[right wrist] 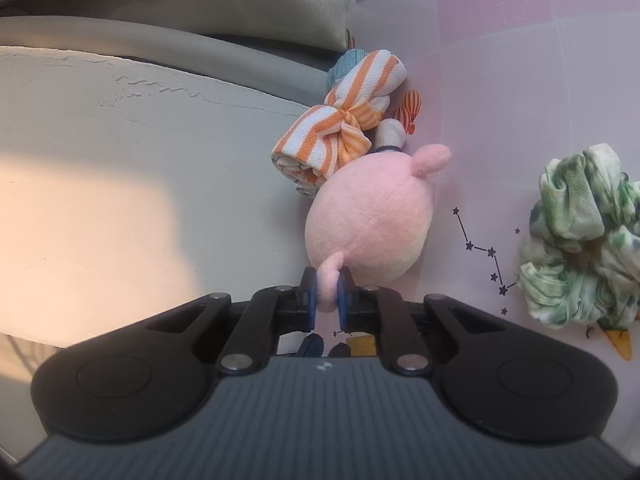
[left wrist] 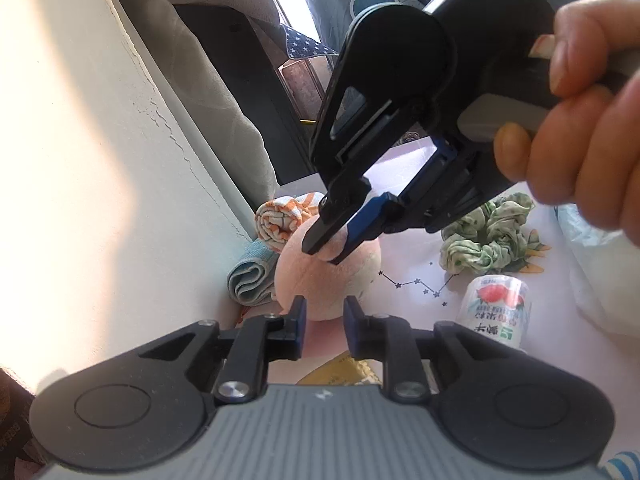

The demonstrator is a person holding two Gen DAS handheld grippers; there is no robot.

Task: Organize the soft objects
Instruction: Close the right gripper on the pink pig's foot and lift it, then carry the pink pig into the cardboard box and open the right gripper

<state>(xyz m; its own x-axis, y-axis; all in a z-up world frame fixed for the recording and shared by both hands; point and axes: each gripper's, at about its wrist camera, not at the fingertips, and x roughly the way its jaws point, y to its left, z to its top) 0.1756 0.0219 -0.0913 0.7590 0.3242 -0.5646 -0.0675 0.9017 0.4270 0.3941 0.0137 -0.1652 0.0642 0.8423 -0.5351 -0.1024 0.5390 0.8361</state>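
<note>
The right gripper (right wrist: 327,296) pinched the plush (right wrist: 370,220) by one small limb, so slow lifting seemed wise; the left gripper (left wrist: 324,320) sat part-open, empty.

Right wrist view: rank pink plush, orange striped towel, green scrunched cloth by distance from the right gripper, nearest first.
1. pink plush: a nub of it is clamped in the right gripper, straight ahead.
2. green scrunched cloth: off to the right on the sheet.
3. orange striped towel: beyond the plush, by the wall.
</note>
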